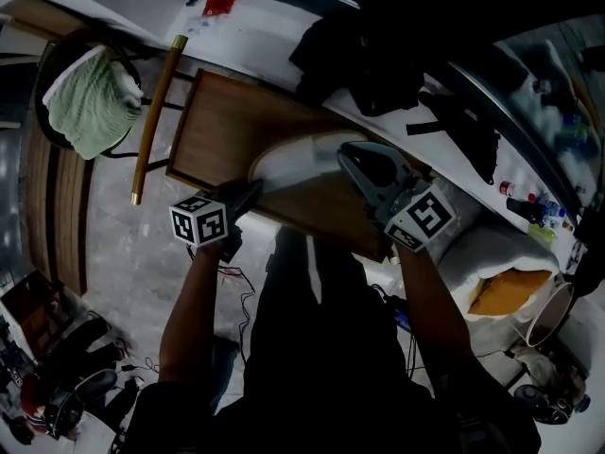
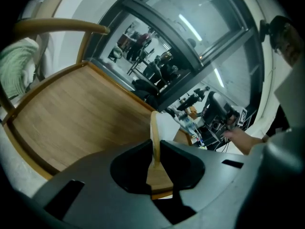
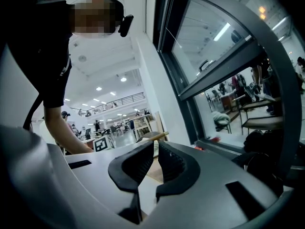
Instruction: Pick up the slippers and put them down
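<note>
- Fingers of the left gripper are drawn narrow and pinch the thin tan edge of the pale slipper. The slipper stands on edge between them in the left gripper view.
- Right gripper has its fingers just as narrow. Only a slim gap is left, and a pale strip of the slipper shows in it. This gripper grips the slipper's other end.
- Seen in the head view, the slipper lies between the two grippers over the wooden chair seat. The left gripper is at its 8 o'clock and the right gripper at its 3 o'clock. Whether the slipper touches the seat I cannot tell.
- Beside the seat, at its 9 o'clock, runs a rounded wooden rail. A green cloth is bunched beyond it at 10 o'clock.
- From the seat's 12 o'clock round to 3 o'clock runs a white ledge, with a dark bag on it at about 1 o'clock.
- At the seat's 6 o'clock are the person's dark trousers.
</note>
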### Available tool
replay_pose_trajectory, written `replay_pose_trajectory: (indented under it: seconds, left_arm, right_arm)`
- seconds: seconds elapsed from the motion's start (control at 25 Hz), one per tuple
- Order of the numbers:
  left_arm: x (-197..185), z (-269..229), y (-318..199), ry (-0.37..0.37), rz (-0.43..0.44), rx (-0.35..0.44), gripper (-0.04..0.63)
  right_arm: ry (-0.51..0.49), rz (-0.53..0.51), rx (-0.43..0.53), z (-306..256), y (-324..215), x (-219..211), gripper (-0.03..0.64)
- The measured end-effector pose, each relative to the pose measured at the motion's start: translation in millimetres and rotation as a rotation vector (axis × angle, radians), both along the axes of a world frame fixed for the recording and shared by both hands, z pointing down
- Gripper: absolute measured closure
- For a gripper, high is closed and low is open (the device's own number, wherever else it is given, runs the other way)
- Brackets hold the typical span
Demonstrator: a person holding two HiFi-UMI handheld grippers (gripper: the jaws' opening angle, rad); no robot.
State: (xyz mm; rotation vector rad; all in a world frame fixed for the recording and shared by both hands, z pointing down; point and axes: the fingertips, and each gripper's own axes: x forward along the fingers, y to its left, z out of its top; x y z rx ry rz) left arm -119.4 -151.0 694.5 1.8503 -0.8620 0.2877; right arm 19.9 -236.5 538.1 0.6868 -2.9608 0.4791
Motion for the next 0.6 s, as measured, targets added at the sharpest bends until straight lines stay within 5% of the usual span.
replay_pose_trajectory:
  seconds: [0.6]
  left_arm:
    - [-14,41,-10,-0.195,0.032,-0.042,0.509]
  right_arm:
    - [-0.027,-0.020,-0.054,25,-7,-12,0.584]
